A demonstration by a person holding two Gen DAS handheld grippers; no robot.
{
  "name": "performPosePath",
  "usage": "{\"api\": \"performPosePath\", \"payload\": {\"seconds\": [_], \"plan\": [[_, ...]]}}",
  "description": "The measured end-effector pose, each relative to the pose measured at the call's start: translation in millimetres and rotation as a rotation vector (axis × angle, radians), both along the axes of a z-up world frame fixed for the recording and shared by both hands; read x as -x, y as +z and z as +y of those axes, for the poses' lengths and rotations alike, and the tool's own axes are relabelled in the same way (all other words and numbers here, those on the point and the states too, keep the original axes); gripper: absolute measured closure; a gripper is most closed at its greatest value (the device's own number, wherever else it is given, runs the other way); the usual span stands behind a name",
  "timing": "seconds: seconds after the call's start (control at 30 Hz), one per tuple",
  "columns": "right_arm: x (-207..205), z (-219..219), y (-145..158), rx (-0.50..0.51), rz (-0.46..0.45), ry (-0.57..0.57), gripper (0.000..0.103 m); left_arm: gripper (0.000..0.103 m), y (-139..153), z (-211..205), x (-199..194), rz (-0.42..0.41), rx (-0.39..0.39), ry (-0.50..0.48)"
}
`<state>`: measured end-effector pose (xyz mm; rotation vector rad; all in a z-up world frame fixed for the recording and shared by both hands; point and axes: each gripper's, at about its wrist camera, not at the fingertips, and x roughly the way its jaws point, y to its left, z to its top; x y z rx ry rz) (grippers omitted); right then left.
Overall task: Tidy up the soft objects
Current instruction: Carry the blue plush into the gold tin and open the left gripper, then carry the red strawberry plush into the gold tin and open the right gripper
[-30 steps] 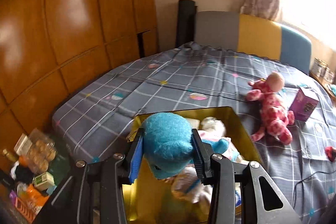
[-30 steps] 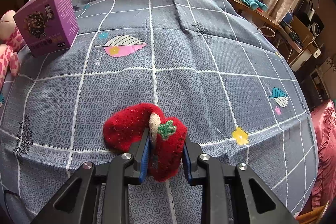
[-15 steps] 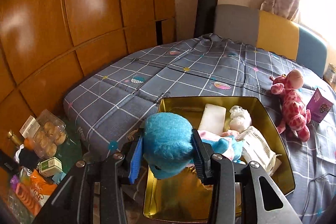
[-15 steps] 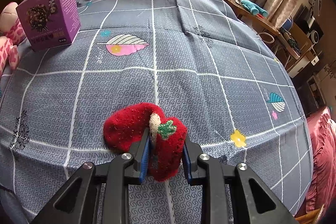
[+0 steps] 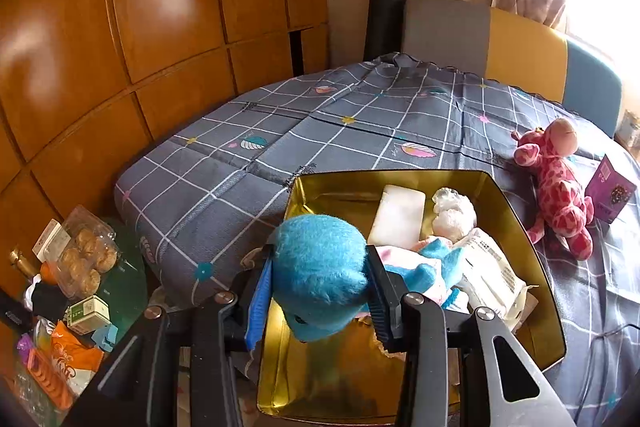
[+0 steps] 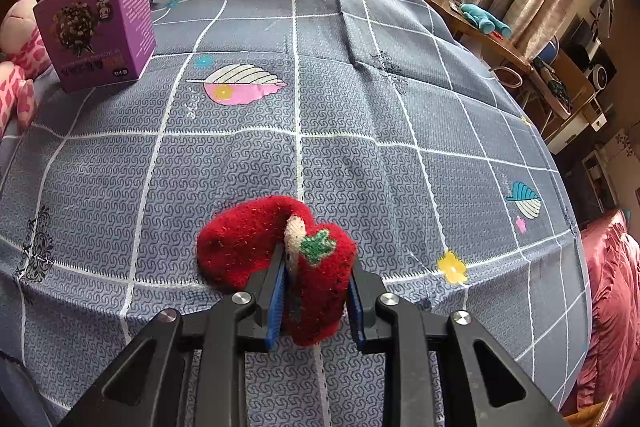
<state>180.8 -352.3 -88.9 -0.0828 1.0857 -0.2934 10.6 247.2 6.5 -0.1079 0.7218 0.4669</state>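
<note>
Left gripper point(image 5: 320, 291): closed on blue plush point(image 5: 320, 271), held over near-left corner of gold tin point(image 5: 516, 223).
Tin: on grey quilt point(image 5: 360, 131); white pad and packets fill far and right parts, near-left floor bare.
Right gripper point(image 6: 316, 291): closed on red sock point(image 6: 280, 251); sock's free end rests on quilt.
Open room: bare quilt ahead of sock; purple box point(image 6: 96, 27) far left, beside pink giraffe point(image 5: 560, 187).
Edges: quilt falls away right toward red bedding point(image 6: 612, 291).

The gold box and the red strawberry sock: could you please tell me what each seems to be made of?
Gold rectangular box: probably thin metal, since its glossy walls mirror the contents. Red strawberry sock: fuzzy knitted yarn, with visible nap and stitched green leaves.
</note>
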Motion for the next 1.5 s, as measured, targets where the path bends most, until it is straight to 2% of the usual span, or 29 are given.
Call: {"api": "performPosePath", "payload": {"seconds": [0.33,0.4,0.6,0.67,0.73,1.1,1.17,1.5], "plan": [[1,2,0,0.010,0.001,0.002,0.078,0.060,-21,-12,-19,0.034,-0.004,-0.029],[1,2,0,0.015,0.002,0.003,0.078,0.060,-28,-10,-27,0.043,0.024,-0.030],[0,3,0,0.017,0.002,-0.003,0.078,0.050,-45,-4,-48,0.083,0.034,-0.010],[0,3,0,0.017,0.002,-0.004,0.078,0.043,-45,-3,-48,0.082,0.015,-0.001],[0,3,0,0.018,0.003,-0.003,0.078,0.040,-44,-1,-44,0.073,0.020,0.002],[1,6,0,0.040,0.005,0.002,0.078,0.032,-26,-7,-16,0.014,0.023,0.001],[1,7,0,0.044,0.007,0.001,0.078,0.028,-19,-11,-10,-0.007,0.015,-0.006],[1,7,1,0.048,0.011,-0.003,0.079,0.026,4,-32,4,-0.063,0.002,-0.064]]}}
